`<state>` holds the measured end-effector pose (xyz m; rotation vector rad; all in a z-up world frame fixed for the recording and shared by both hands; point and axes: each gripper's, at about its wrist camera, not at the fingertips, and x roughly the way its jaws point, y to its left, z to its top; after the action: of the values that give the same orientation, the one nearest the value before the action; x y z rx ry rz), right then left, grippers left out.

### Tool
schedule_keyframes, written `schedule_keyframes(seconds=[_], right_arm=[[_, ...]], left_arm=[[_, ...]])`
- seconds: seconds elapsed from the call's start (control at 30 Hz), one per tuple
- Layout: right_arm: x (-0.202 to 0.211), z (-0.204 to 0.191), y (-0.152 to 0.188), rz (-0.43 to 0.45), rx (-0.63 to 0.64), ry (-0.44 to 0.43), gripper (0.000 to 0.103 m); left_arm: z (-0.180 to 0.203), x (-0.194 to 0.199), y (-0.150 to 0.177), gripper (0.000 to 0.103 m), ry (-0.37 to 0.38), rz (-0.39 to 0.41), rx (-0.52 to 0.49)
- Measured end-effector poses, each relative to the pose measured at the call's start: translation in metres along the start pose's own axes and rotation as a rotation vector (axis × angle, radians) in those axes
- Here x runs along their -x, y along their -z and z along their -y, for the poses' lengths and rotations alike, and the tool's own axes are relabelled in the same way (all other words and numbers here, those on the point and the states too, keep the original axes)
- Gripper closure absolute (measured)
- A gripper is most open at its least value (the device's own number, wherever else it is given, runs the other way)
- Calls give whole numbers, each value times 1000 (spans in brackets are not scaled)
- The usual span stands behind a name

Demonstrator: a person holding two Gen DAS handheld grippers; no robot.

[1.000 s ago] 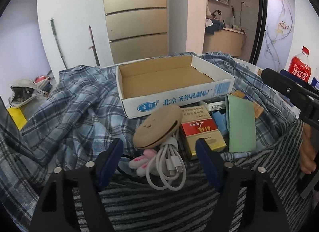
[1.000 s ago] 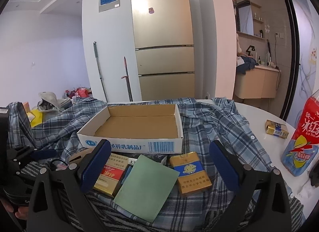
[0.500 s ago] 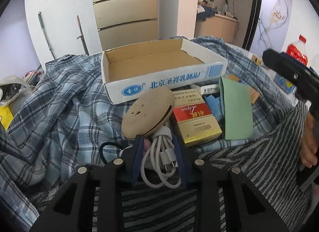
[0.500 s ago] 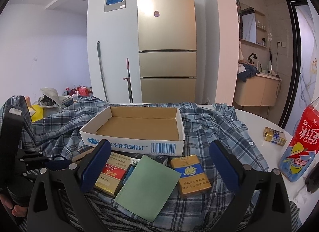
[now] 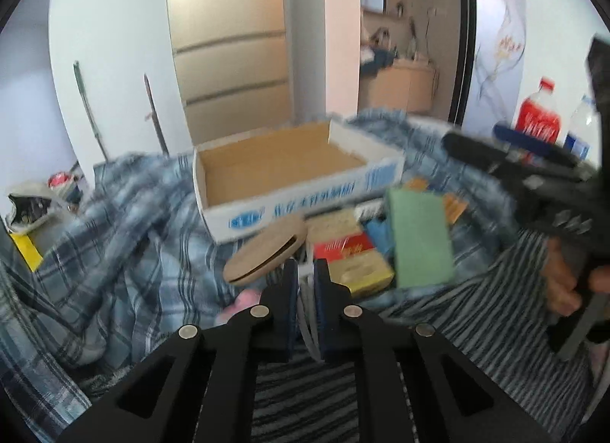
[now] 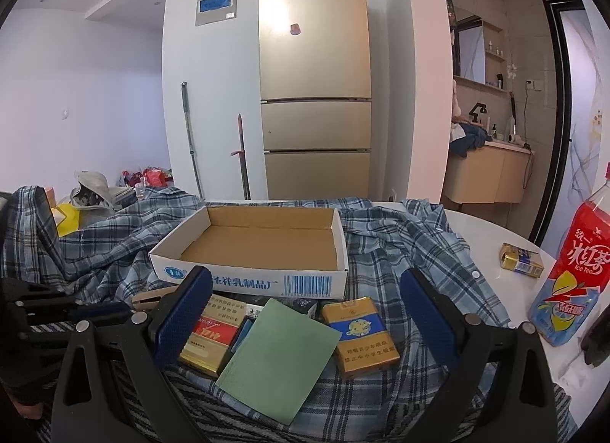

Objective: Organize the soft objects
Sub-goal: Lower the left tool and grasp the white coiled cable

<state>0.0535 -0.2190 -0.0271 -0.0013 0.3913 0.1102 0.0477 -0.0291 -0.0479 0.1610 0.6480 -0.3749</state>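
My left gripper (image 5: 305,271) has its jaws closing tight on a coiled white cable (image 5: 305,315), which shows as a thin strip between the blue pads. A tan round pouch (image 5: 267,252) lies just beyond the tips, with something pink (image 5: 244,300) to their left. The empty cardboard box (image 5: 301,201) stands behind on the plaid shirt (image 5: 126,222). In the right wrist view my right gripper (image 6: 305,279) hangs open with nothing in it, in front of the box (image 6: 251,279) and above a green pad (image 6: 278,359). The left gripper's tip (image 6: 103,307) shows at the far left.
Red-gold (image 6: 213,336) and blue-gold (image 6: 358,332) cigarette packs lie beside the green pad. A striped cloth (image 5: 305,397) lies nearest me. At the right, on the white table (image 6: 480,237), stand an iced tea bottle (image 6: 572,279) and a small gold pack (image 6: 522,258).
The left jaws went from wide open to shut around the white cable, and the left gripper rose a little, blurring its view. The right gripper kept still.
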Motion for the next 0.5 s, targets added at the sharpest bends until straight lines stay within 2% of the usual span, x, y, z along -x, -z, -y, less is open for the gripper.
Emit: schedule_keyframes(seconds=[0.3, 0.5], right_arm=[[4, 4, -2, 18, -17, 16, 4], [1, 6, -1, 1, -23, 13, 4]], left_arm=[[8, 48, -7, 94, -50, 263, 15], [4, 58, -8, 94, -45, 317, 27]])
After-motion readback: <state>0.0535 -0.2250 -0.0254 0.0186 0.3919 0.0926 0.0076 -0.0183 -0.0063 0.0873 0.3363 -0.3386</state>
